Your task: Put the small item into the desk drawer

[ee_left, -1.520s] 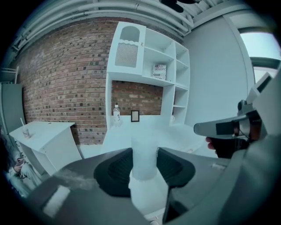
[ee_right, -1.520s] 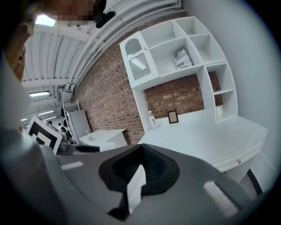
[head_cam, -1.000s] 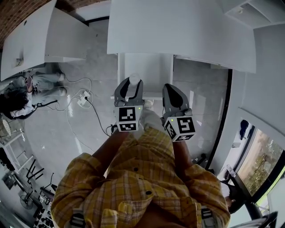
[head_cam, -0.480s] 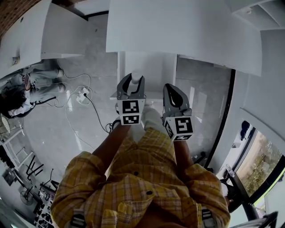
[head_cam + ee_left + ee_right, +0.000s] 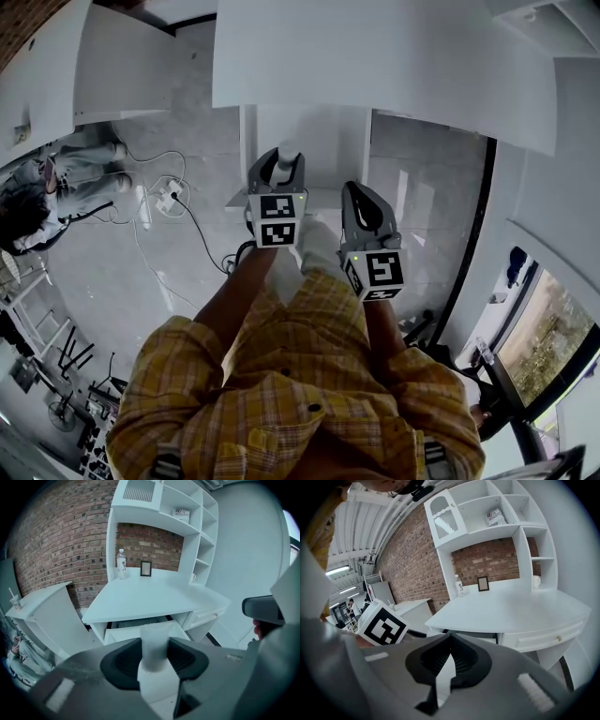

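Note:
A small white cylinder (image 5: 153, 639) stands upright between the pads of my left gripper (image 5: 154, 657), which is shut on it. In the head view this left gripper (image 5: 278, 172) hangs over the front of the open white drawer (image 5: 328, 155), with the cylinder (image 5: 286, 157) poking out past its tips. The same pulled-out drawer (image 5: 136, 632) sits under the white desk (image 5: 154, 597). To the right and nearer my body, my right gripper (image 5: 362, 208) is shut and holds nothing; its jaws (image 5: 450, 644) meet at the tips.
On the back of the desk top stand a water bottle (image 5: 121, 564), a small picture frame (image 5: 146, 568) and a mug (image 5: 192, 577). A closed drawer with a knob (image 5: 557, 638) is to the right. Cables and a power strip (image 5: 171, 199) lie on the floor to the left.
My left gripper has moved forward with the cylinder, closer to the open drawer. The right gripper has barely shifted.

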`<state>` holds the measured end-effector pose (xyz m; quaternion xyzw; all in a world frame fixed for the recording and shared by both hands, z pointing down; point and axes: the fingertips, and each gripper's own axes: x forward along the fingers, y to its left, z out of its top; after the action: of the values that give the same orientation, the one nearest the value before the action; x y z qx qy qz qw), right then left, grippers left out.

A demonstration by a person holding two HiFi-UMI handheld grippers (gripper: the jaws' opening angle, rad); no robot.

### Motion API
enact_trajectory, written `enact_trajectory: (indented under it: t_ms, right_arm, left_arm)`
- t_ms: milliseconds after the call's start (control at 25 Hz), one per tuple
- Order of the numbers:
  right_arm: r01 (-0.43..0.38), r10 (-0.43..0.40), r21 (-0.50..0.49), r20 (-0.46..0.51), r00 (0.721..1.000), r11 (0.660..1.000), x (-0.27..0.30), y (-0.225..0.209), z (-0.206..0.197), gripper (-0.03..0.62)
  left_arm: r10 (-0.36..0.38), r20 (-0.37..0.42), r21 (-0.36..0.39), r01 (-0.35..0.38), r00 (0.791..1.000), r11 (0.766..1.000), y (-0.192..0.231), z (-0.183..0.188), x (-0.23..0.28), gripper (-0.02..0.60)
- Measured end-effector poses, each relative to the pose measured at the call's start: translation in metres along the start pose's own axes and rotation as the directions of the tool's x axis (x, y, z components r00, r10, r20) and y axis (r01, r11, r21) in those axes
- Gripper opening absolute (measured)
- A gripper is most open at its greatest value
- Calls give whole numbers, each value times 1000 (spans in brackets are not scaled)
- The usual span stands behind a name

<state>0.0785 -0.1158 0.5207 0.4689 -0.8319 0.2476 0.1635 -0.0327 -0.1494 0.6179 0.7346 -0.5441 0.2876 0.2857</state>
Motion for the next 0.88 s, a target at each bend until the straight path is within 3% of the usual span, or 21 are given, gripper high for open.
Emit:
enact_trajectory:
  t_ms: [880]
  right_arm:
    - [-12, 15, 52, -60, 998, 999, 11, -8, -30, -2]
  left_arm:
    - [-22, -199, -134, -5, 980, 991, 8, -56, 63, 175]
